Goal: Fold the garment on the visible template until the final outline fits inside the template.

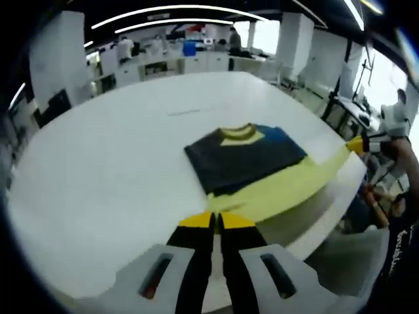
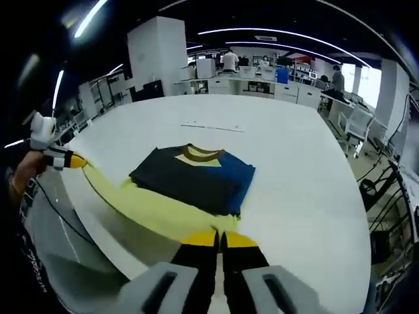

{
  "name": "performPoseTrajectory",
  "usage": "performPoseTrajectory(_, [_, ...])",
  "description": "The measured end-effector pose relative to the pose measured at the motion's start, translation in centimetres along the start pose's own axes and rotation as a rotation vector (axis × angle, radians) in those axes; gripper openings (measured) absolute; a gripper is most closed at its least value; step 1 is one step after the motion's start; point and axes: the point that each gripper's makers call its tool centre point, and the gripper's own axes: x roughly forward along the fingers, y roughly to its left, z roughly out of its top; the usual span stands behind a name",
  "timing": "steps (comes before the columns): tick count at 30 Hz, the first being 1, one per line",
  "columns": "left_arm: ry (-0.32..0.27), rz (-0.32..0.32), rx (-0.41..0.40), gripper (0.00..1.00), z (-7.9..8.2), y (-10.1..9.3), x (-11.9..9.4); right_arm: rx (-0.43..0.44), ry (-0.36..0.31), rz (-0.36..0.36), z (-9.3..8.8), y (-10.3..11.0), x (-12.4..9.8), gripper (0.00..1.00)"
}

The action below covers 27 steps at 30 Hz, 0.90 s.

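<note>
A garment lies folded on the white table: dark body, blue panel, yellow collar. Its pale yellow part stretches along the table's near edge. My left gripper is shut on one end of that yellow part. The right gripper comes in from the right, held by a hand, shut on the other end. In the right gripper view the garment lies ahead and the yellow part runs from my right gripper to the left gripper at far left.
A thin faint line marks the table beyond the garment; it shows again as the line. The table's rounded edge runs close under the yellow part. Desks, pillars and people stand in the background. A chair is off the table's right side.
</note>
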Motion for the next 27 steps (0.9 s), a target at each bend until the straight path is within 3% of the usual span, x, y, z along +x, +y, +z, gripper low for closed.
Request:
performPoseTrajectory(11, [-0.039, 0.021, 0.053, 0.00, 3.5, 1.2, 1.4, -0.028, -0.043, -0.011, 4.1, -1.7, 2.1, 0.00])
performPoseTrajectory(15, [-0.074, 0.032, 0.078, 0.00, 5.5, 1.5, 2.2, -0.024, -0.060, -0.025, 5.4, -2.5, 3.1, 0.00])
performPoseTrajectory(20, [-0.111, 0.055, 0.083, 0.00, 7.7, 2.4, 3.2, -0.019, -0.082, -0.035, 6.9, -3.3, 4.0, 0.00])
performPoseTrajectory(27, [-0.133, 0.073, 0.085, 0.00, 9.6, 3.3, 4.7, -0.019, -0.108, -0.041, 9.0, -4.0, 5.4, 0.00])
